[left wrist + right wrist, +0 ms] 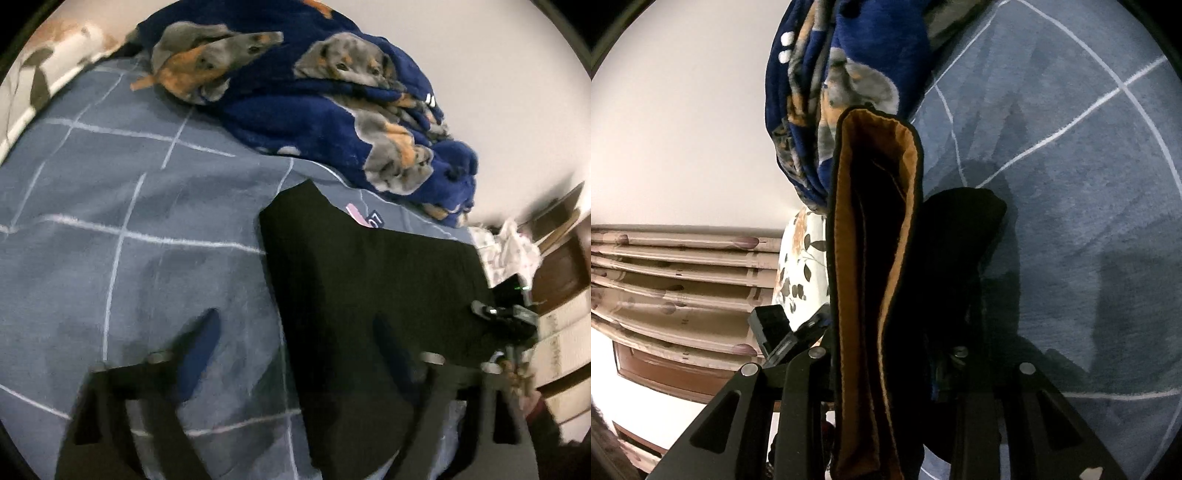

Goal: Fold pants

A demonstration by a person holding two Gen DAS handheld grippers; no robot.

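In the left wrist view, the black pants [369, 295] are lying flat on a bed [129, 240], its cover a soft grey-blue fabric crossed by thin white lines. The pants are showing as a dark, matte, roughly rectangular slab with a straight near-left edge, and a small pink-and-dark tag [364, 218] is sitting at their far edge. Behind them, a plush navy blanket [314, 99] printed with grey and tan dogs is bunching in thick folds against a plain pale wall. The left gripper [295, 336] is hovering with its blue-padded fingers [201, 343] standing wide apart, one over the bedcover and the other over the pants; nothing is pinched between them. At the right edge of this view, the right gripper [506, 314] is showing small, at the pants' far side.

In the right wrist view, the pants [871, 277] are hanging upright as a thick folded bundle, filling the middle of the picture. This view is revealing what the other is not: a fuzzy tan lining [849, 221] edged in black, curling open at the top. The right gripper [886, 369] is clamping the bundle, its fingers hidden by the cloth pressed between them. The same blanket [849, 55] is rising behind, the bedcover [1071, 184] is spreading to the right, and wooden drawers [665, 277] with rounded fronts are standing to the left.
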